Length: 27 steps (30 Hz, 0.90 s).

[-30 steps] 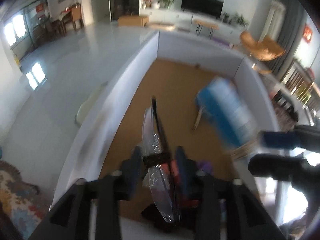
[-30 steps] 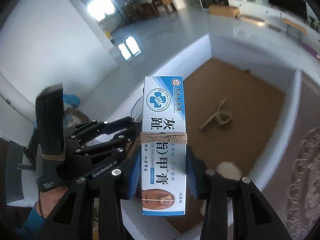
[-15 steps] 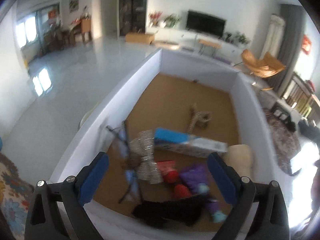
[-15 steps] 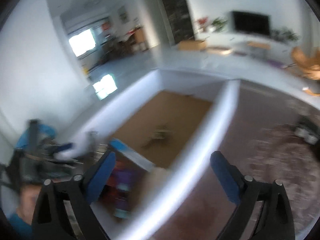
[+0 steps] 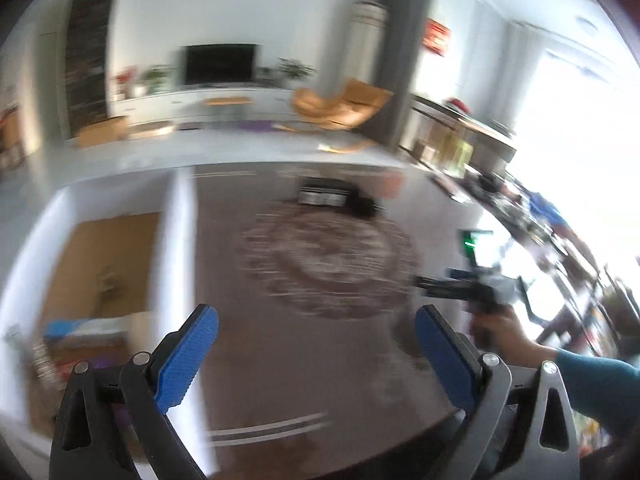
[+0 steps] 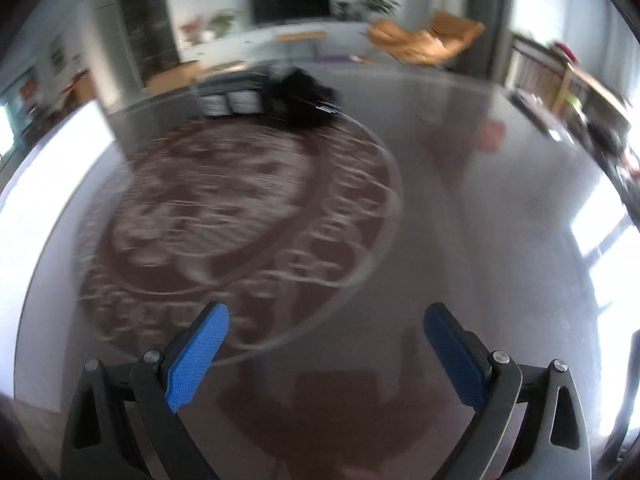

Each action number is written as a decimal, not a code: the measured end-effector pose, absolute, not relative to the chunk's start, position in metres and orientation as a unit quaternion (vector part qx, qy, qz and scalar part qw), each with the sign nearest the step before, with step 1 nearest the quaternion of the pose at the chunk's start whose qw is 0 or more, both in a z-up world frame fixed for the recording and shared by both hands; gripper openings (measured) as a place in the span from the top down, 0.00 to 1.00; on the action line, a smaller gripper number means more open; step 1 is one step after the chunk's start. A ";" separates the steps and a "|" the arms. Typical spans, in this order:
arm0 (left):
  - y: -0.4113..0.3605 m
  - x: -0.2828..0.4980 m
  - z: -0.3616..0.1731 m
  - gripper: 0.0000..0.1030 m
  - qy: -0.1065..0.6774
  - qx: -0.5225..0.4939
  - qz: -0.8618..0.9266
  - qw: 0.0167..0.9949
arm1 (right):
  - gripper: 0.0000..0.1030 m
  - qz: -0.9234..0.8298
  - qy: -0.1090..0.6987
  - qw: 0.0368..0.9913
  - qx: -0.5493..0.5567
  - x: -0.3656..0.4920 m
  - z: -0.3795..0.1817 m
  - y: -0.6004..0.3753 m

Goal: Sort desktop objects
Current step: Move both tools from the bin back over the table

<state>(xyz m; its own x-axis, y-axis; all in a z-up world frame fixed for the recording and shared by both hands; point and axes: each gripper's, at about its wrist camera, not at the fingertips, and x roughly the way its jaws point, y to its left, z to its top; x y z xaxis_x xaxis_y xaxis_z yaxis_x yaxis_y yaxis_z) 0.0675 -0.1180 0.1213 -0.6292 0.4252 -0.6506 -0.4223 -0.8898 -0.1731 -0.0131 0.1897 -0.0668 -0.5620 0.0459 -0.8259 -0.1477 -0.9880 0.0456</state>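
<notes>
- The dark glossy table (image 6: 500, 240) with its round patterned mat (image 6: 224, 208) now filled both views; the white-walled, cork-floored box (image 5: 176, 240) had slid to the table's left edge.
- The blue-and-white carton (image 5: 86, 326), let go, lay in the box's near corner.
- Left gripper (image 5: 316, 344) and right gripper (image 6: 326, 344) had swung away, ribbed blue pads spread wide with nothing between; that drop looked finished.

Dark brown round tabletop (image 6: 460, 208): glossy, mirror-smooth, throwing reflections. Round patterned mat (image 6: 224, 216) on it: looks like woven cloth, matt; blur hides texture. White-walled box (image 5: 176, 264): smooth matt walls, floor looks like brown cork or cardboard. Blue gripper pads (image 6: 198, 358): ribbed, rubbery, matt. Black gripper frames (image 5: 100, 400): matt plastic, shiny metal screw heads. Teal sleeve (image 5: 600, 384): soft knit cloth.
</notes>
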 end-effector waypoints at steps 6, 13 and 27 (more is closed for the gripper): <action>-0.027 0.043 0.058 0.03 0.061 -0.400 0.877 0.259 | 0.00 0.889 0.042 0.064 -0.451 -0.007 -0.069 0.195; -0.008 -0.011 -0.046 0.03 0.059 -0.500 0.837 0.213 | 0.00 0.886 0.034 0.081 -0.455 -0.013 -0.071 0.190; 0.009 -0.086 -0.065 0.00 0.110 -0.466 0.854 0.202 | 0.00 0.886 0.035 0.084 -0.455 -0.014 -0.069 0.190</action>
